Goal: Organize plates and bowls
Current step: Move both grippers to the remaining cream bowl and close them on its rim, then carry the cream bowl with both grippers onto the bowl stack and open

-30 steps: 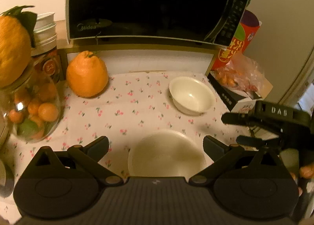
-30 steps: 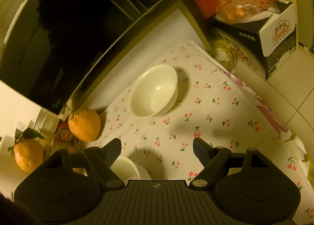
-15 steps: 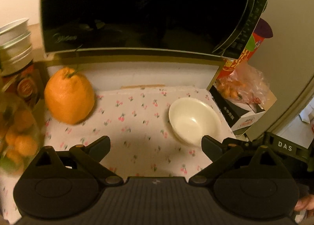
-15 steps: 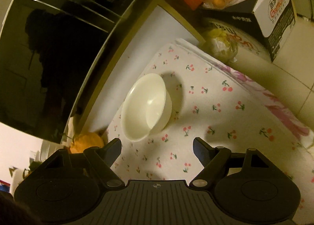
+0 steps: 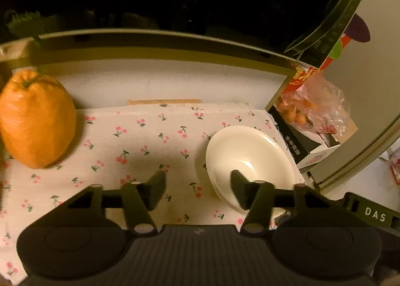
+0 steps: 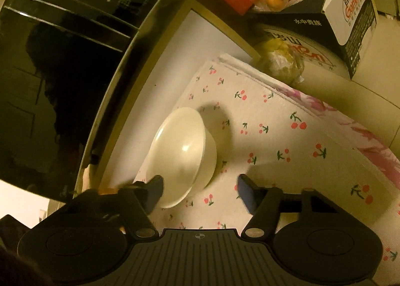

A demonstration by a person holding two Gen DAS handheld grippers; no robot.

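Two claws: left gripper [image 5: 197, 189] and right gripper [image 6: 200, 192], both parted, empty.
Bowl [image 6: 181, 154]: on cherry cloth [image 6: 287, 161], rim by right gripper's left finger; right finger of left gripper overlaps it.
Nearer: unclear, both close.

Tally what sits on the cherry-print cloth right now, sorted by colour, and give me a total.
White: 1, the bowl
Orange: 1, the large citrus fruit
Total: 2

The left gripper and the right gripper are both open, one finger of each overlapping the bowl in its own view.
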